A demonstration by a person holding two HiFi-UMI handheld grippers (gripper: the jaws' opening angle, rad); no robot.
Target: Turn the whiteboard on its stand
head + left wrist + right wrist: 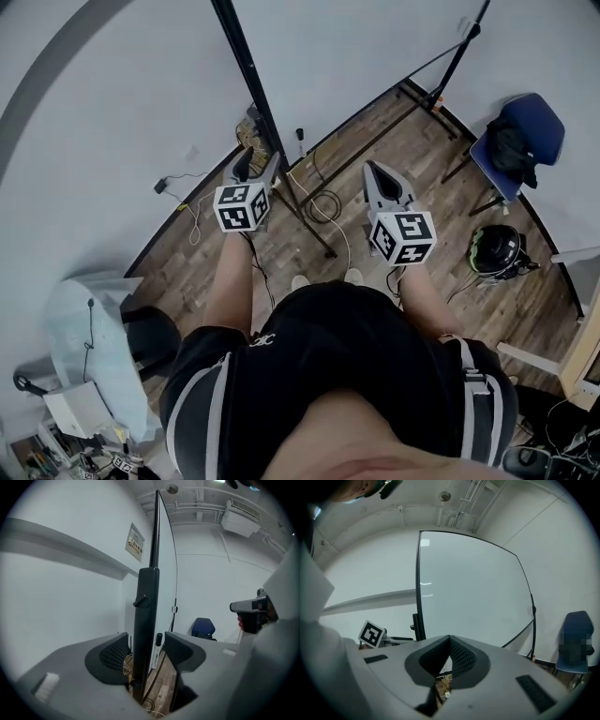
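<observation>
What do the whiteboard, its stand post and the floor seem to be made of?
Whiteboard: smooth glossy white sheet, likely coated steel or melamine; it shows light reflections, in a thin dark frame. Post: matte black, probably painted metal tube. Floor: brown planks with grain, wood or wood-look laminate.

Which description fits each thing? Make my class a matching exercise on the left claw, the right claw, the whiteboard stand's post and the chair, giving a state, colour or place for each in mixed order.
Things
1. left claw
2. right claw
3. post
4. chair

Descriptions
A. blue, on the floor near the wall
B. open, straddling the post
C. black, upright
D. shut and empty

Pairs: 1-B, 2-D, 3-C, 4-A
</observation>
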